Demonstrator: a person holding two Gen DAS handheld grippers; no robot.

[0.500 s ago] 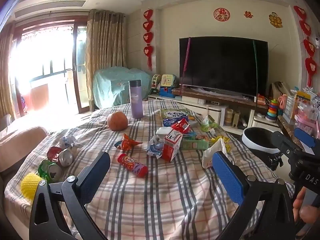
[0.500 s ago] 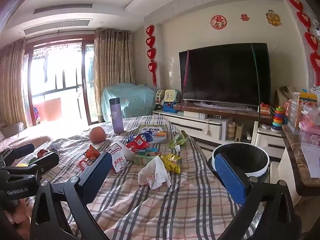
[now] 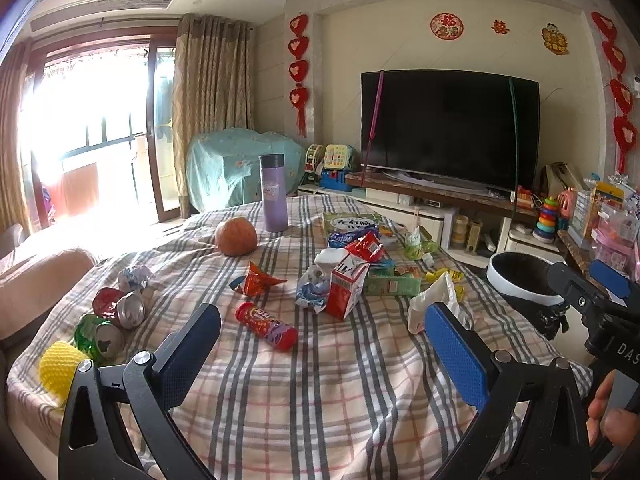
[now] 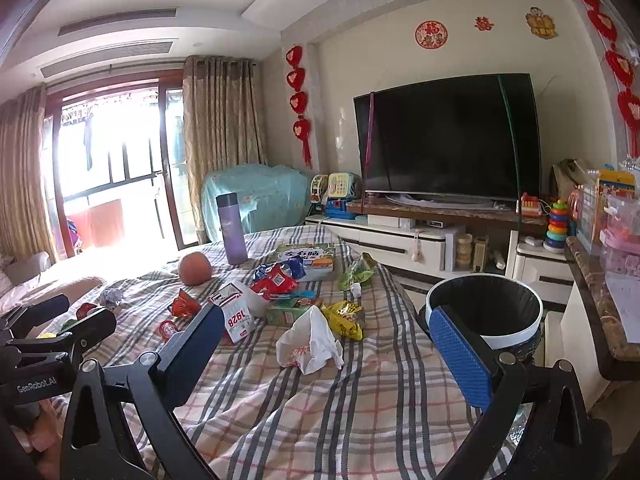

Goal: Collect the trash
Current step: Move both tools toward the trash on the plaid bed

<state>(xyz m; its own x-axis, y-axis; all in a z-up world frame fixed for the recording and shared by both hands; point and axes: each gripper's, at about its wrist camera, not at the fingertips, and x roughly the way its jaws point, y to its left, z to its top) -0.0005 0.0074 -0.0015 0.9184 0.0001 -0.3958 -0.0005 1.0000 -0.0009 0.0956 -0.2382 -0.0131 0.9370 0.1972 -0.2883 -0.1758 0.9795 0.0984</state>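
Note:
Trash lies scattered on a plaid-covered table [image 3: 320, 392]: crushed cans [image 3: 120, 312], a red snack tube [image 3: 266, 326], a red-white carton [image 3: 346, 288], an orange wrapper [image 3: 258, 282] and a crumpled white bag [image 3: 434, 304] [image 4: 310, 344]. A yellow wrapper [image 4: 346, 318] sits behind that bag. A white-rimmed bin [image 4: 486, 312] [image 3: 524, 280] stands off the table's right side. My left gripper [image 3: 320, 350] is open above the near cloth, short of the tube. My right gripper [image 4: 322, 354] is open too, with the white bag lying between its fingers but untouched.
A purple flask [image 3: 274, 200], an orange ball-like fruit [image 3: 236, 236] and a green box [image 3: 352, 224] stand farther back. A TV [image 3: 448, 128] and toy-laden cabinet fill the far wall. A marble counter [image 4: 596, 300] runs along the right. A person's fingers [image 3: 608, 416] show at lower right.

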